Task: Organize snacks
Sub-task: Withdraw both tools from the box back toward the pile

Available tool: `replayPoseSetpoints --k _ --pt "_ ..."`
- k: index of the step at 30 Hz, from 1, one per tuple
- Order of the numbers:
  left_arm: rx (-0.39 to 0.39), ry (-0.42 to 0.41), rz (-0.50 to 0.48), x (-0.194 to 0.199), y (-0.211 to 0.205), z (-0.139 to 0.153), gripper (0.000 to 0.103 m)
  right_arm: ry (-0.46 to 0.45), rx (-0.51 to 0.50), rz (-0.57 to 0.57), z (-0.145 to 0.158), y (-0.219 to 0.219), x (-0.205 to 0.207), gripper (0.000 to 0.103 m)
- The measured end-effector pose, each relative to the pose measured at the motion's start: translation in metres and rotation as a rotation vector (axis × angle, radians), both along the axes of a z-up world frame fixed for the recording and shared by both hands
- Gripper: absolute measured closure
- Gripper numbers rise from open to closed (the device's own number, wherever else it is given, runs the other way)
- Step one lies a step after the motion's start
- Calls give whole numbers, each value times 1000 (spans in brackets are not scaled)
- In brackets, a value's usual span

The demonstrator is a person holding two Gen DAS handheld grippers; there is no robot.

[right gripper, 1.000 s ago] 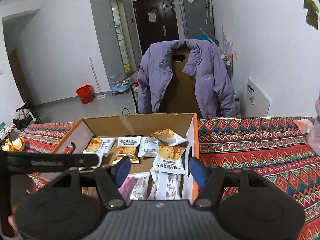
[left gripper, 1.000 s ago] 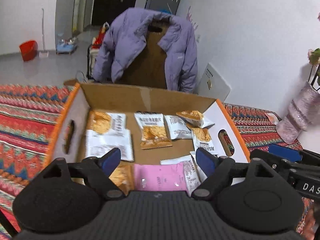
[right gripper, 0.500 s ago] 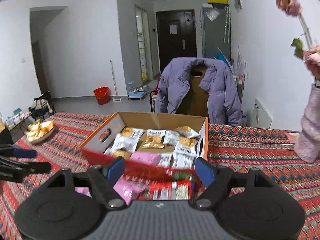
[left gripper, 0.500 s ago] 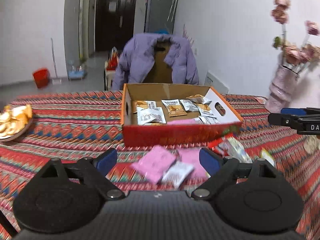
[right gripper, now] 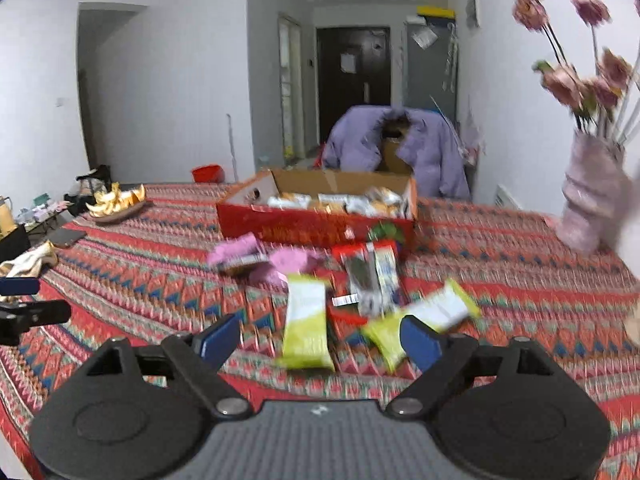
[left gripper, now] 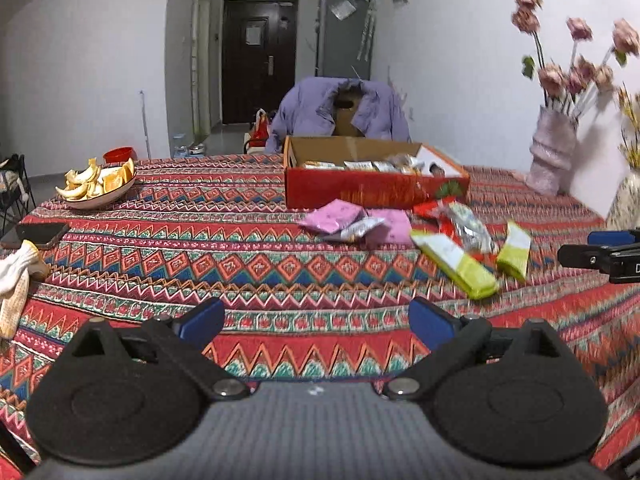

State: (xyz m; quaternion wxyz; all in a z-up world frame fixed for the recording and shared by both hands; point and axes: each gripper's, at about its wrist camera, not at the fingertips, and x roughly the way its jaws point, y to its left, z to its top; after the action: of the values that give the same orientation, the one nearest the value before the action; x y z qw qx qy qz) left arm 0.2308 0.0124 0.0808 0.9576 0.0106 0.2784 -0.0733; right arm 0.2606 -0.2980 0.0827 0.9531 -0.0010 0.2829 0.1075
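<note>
Both claws back from the box (left gripper: 376, 190); loose packets (right gripper: 308, 320) between.

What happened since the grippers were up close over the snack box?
Both pulled back from the box toward the near side of the table. The left hand-held gripper and right hand-held gripper have just been opening wider, with nothing between their jaws. The box stayed put with its packets inside; pink packets and green packets lie on the tablecloth.
</note>
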Motion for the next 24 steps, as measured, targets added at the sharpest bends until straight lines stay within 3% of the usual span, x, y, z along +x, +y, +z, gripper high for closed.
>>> replayPoseSetpoints --k 3,7,17,22,24 --pt "32 -21 -2 0 -2 0 3 8 -27 10 -3 3 -3 16" --pt "-9 -8 -17 7 -3 -1 3 -3 -25 10 -2 6 1 16" --pt "0 25 -56 46 -3 -8 3 31 -18 31 -6 15 33 16" --pt "-9 42 -123 90 2 -6 3 37 -24 66 -9 27 65 16" --pt "-26 40 -209 121 4 -8 3 47 -35 90 -12 36 82 16"
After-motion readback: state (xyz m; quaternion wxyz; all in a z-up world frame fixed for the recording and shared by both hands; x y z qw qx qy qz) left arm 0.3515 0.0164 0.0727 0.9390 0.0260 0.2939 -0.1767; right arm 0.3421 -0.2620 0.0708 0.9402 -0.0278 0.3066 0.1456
